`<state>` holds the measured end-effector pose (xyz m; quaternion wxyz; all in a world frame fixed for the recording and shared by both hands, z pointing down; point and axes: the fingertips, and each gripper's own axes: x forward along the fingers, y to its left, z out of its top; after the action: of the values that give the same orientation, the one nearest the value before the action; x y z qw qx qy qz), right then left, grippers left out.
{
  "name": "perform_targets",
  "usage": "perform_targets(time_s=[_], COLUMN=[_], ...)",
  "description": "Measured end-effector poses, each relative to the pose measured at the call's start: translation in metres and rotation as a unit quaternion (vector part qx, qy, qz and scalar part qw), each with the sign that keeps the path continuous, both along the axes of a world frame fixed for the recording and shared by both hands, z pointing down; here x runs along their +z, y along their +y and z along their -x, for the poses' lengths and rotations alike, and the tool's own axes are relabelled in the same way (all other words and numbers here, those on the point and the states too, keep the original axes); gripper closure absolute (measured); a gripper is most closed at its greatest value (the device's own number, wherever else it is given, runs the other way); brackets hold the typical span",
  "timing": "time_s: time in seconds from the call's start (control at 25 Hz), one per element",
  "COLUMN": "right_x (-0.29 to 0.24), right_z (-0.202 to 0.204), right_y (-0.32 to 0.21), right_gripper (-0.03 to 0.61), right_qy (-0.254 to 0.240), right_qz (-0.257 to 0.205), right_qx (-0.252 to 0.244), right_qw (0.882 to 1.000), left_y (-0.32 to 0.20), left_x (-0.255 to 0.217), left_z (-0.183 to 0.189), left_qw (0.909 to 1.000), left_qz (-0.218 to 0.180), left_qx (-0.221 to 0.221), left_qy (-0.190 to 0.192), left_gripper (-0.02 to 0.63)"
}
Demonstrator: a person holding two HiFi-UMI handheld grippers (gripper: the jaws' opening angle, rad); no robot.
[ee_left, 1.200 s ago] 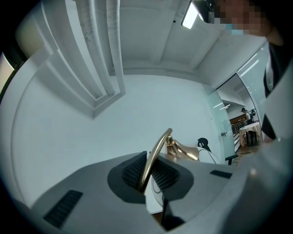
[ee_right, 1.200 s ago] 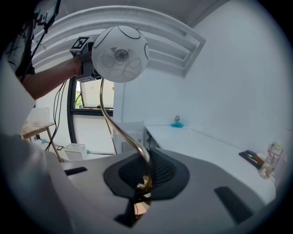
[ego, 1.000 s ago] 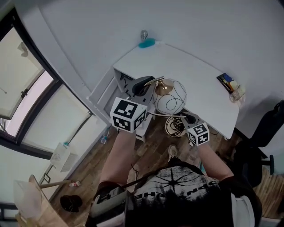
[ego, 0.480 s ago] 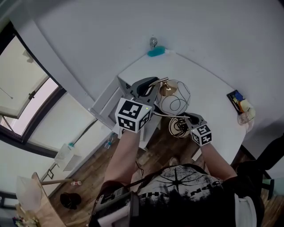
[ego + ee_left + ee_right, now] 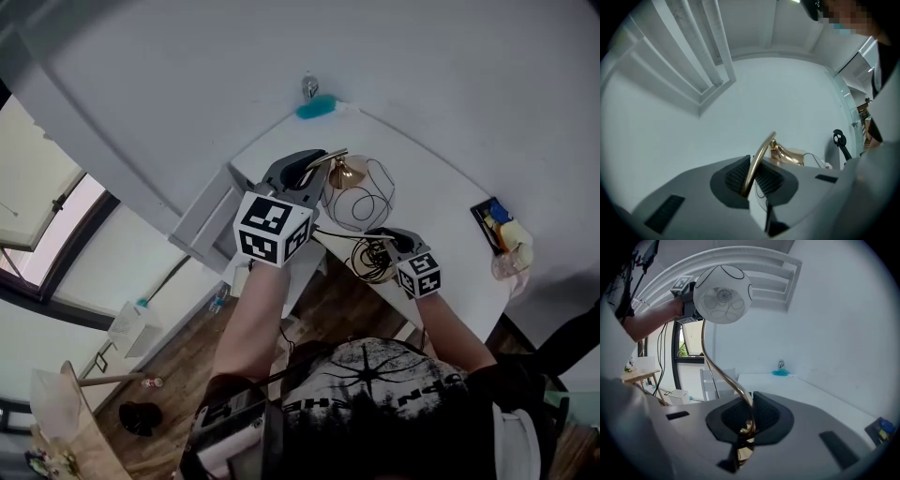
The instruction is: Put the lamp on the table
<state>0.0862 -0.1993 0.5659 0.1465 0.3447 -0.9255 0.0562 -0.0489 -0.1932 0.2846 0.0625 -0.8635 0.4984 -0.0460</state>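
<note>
The lamp has a thin curved gold stem, a white globe [image 5: 358, 199] inside a wire cage, and a round gold base [image 5: 373, 260]. It hangs in the air over the near edge of the white table [image 5: 427, 173]. My left gripper [image 5: 317, 169] is shut on the upper stem [image 5: 751, 172], just behind the gold cap [image 5: 788, 155]. The right gripper [image 5: 381, 234] is shut on the lower stem [image 5: 748, 414], close above the base. In the right gripper view the globe [image 5: 723, 294] hangs high up, with the left gripper [image 5: 687, 297] behind it.
A teal object [image 5: 312, 108] and a small metal piece [image 5: 306, 84] lie at the table's far corner by the wall. A dark tray with small items [image 5: 495, 217] sits at the table's right. A white chair [image 5: 204, 223] stands left of the table, a black office chair [image 5: 574, 345] at right.
Both grippers carried the lamp forward: its base hung over the wooden floor before and now hangs over the table's near edge. Both grips stayed the same.
</note>
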Motion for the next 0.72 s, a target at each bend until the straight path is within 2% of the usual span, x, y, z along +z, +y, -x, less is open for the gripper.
perform_targets(time_s=[0.36,0.72], right_x=[0.015,0.024], right_z=[-0.015,-0.01], right_y=[-0.016,-0.038], right_gripper=[0.558,0.558], right_qy=[-0.024,-0.025], right_qz=[0.024,0.032], right_qx=[0.017,0.024], right_qw=[0.999,0.999], left_y=[-0.025,-0.054], left_x=[0.006,0.015], left_z=[-0.03,-0.027], left_qw=[0.9995,0.9991], left_qz=[0.009,0.019], left_qx=[0.01,0.026], left_qy=[-0.029,-0.029], left_gripper=[0.584,0.584])
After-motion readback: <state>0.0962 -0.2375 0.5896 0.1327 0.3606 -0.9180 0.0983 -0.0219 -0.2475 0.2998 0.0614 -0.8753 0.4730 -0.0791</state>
